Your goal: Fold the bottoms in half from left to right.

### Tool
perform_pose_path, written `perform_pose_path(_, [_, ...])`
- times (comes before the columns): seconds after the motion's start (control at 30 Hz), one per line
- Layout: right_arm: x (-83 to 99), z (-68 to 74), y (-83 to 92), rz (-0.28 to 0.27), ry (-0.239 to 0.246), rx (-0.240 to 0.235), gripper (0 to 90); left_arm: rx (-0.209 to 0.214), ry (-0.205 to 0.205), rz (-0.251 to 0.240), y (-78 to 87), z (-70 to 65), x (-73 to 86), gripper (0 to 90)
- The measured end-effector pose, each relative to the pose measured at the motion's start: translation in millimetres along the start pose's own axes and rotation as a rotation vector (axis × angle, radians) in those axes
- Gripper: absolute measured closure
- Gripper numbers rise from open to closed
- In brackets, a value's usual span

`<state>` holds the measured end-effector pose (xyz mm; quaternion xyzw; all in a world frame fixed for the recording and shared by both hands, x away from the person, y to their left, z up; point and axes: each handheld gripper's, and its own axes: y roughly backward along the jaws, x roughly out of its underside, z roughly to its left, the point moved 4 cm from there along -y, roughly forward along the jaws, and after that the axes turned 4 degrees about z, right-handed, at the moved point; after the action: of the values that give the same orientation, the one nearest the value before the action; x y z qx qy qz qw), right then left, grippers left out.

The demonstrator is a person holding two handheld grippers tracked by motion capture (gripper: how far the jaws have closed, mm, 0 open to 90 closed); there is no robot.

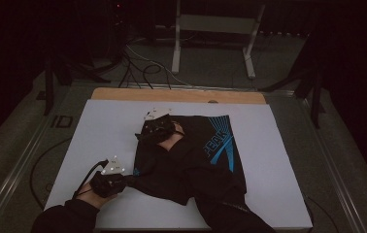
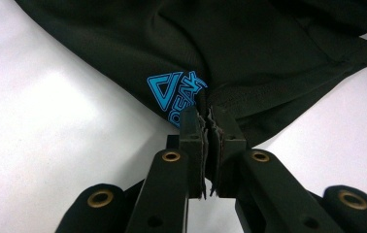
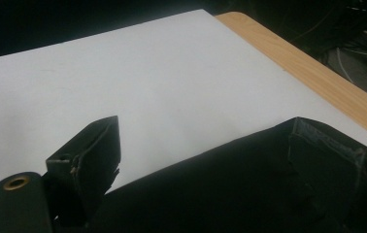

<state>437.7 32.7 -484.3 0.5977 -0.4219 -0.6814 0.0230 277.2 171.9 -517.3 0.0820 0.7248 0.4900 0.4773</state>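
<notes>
Setting: a dim room is seen from the high view, with a white sheet [image 1: 104, 131] laid over a wooden counter [image 1: 123, 93].

Left hand: a hand [image 1: 93, 194] in a dark sleeve is seen at the sheet's lower left, with the left gripper [image 1: 123, 180] held low over the sheet and pointed to the right.

Left gripper: its jaws are pressed together on the hem of the black garment [image 2: 269, 48], just beside a blue triangular logo [image 2: 174, 94], as shown in the left gripper view.

Garment: a black sports garment [image 1: 191, 160] with blue printed stripes and lettering [image 1: 222, 143] is spread on the middle of the sheet, bunched and folded along its left side.

Right gripper: the right gripper [image 1: 158, 127] is seen at the garment's upper left corner, where the cloth is raised off the sheet. In the right gripper view its jaws stand apart, one over bare white sheet [image 3: 123, 87], the other at a fold of black cloth [image 3: 249, 184]; whether the cloth is pinched cannot be told.

Behind the counter: a white metal frame [image 1: 215, 29] and loose cables [image 1: 138, 68] are seen on the floor.
</notes>
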Motion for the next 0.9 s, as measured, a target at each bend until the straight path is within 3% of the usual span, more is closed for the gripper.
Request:
perform_pose_path(0.1, [0.1, -2.2, -4.8, 0.004, -0.01, 0.014, 12.4, 0.0, 0.0, -0.003, 0.6, -0.2, -0.1, 86.1])
perform_pose_path(0.13, [-0.1, -3.2, -9.7, 0.003, -0.043, -0.008, 12.4, 0.0, 0.0, -0.003, 0.8, -0.1, -0.1, 86.1])
perform_pose_path(0.5, [-3.1, -4.0, -32.6, 0.055, -0.046, 0.014, 13.0, -0.003, -0.011, -0.011, 1.9, -0.6, -0.9, 86.1])
perform_pose_path(0.77, [-2.1, -14.1, -55.8, 0.13, -0.134, 0.128, 17.4, -0.002, -0.009, -0.016, 2.0, -0.5, -1.2, 86.1])
perform_pose_path(0.9, [-2.7, -18.1, -65.1, 0.127, -0.168, 0.173, 22.9, -0.001, -0.01, -0.016, 2.1, 0.1, -1.0, 86.0])
